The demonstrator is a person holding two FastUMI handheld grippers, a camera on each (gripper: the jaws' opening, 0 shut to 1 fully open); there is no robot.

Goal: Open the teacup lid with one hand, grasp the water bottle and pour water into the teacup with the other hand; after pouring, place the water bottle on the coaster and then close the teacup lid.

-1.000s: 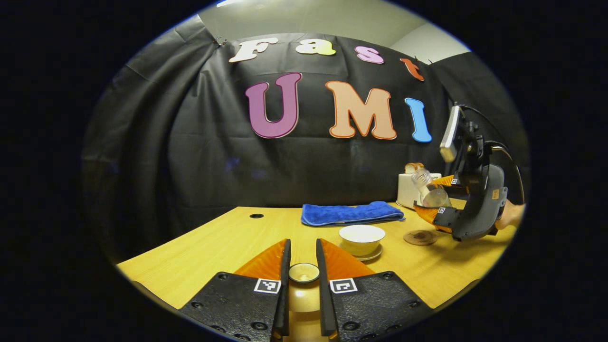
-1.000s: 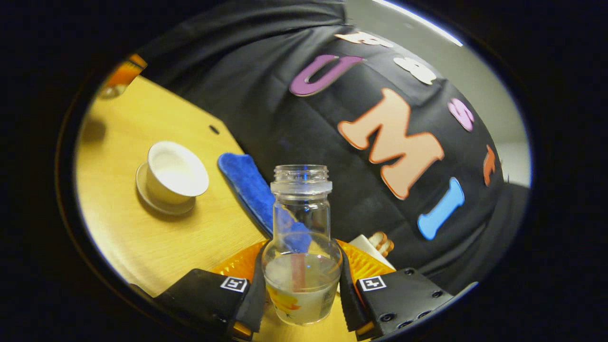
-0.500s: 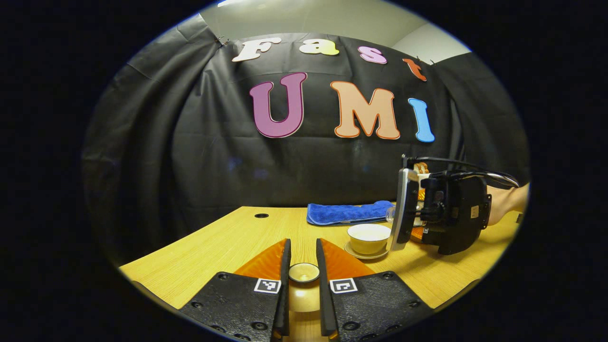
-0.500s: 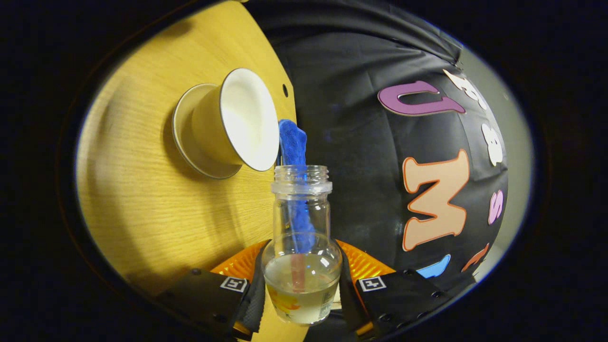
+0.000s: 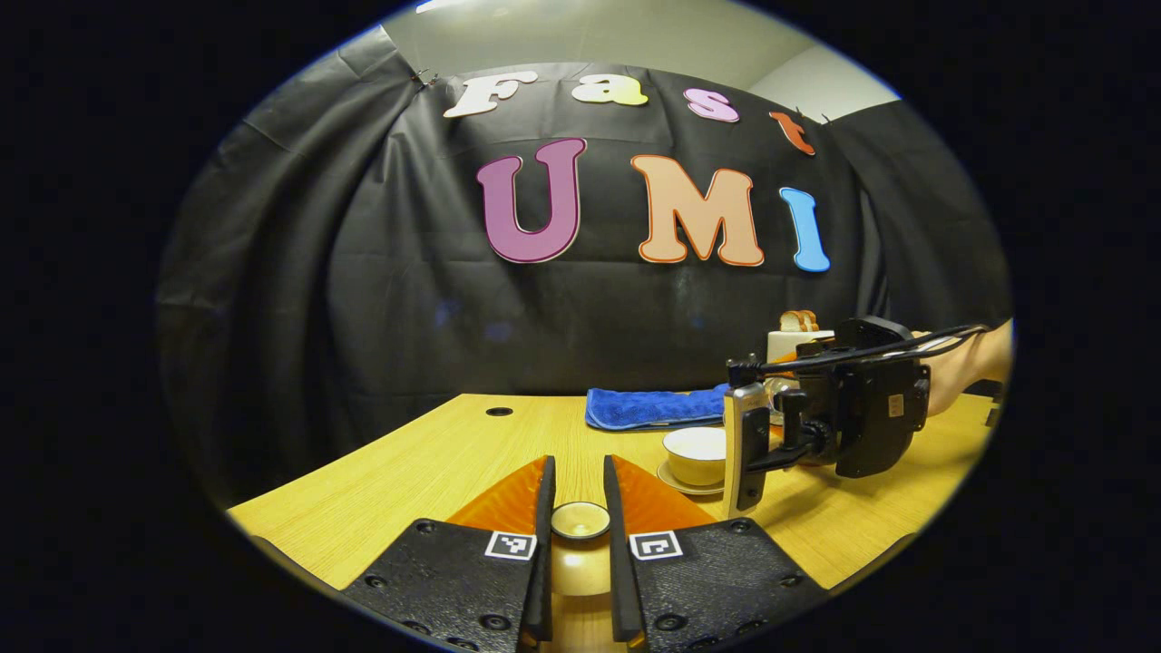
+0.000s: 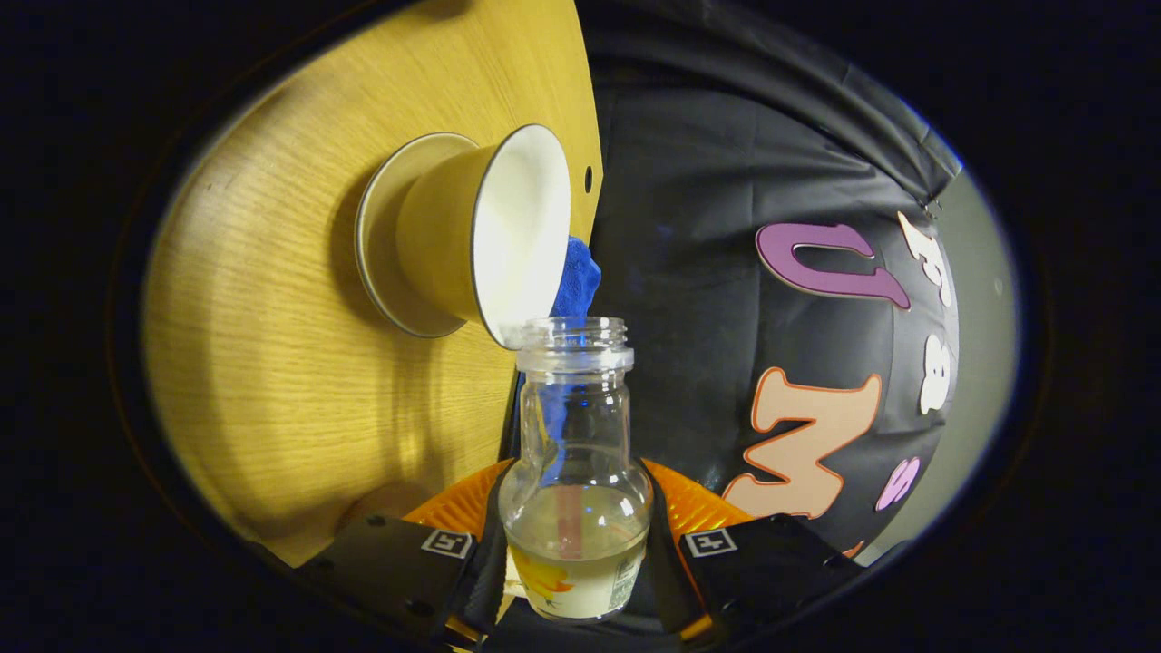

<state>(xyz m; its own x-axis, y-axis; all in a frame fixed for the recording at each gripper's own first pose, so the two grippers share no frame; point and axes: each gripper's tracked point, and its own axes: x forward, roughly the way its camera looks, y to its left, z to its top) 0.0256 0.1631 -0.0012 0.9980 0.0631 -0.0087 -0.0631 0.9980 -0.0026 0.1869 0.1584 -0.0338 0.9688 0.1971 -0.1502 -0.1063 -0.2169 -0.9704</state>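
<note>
In the left gripper view, the left gripper (image 5: 578,544) sits low over the wooden table (image 5: 435,462), its two fingers closed on the knob of the teacup lid (image 5: 580,520), which it holds off to the left of the cup. Past it, a folded blue towel (image 5: 648,407) lies along the back of the table. To the right stands the teacup (image 5: 695,453) on its saucer (image 5: 676,482), uncovered. Just beside the cup is the right gripper (image 5: 789,413), tipped hard onto its side, with a hand (image 5: 961,367) gripping it from the right edge. Behind it stands a white toaster (image 5: 789,343) with bread in it.

In the right gripper view, the table is turned nearly upright at left — the teacup (image 6: 472,231) and saucer (image 6: 376,231) lie sideways. The right gripper (image 6: 576,562) is clamped on the belly of the glass water bottle (image 6: 576,508), both fingers pressing its sides. The bottle's open mouth is at the cup's rim, and clear water pools in its base. The blue towel (image 6: 576,277) shows behind the neck.
</note>
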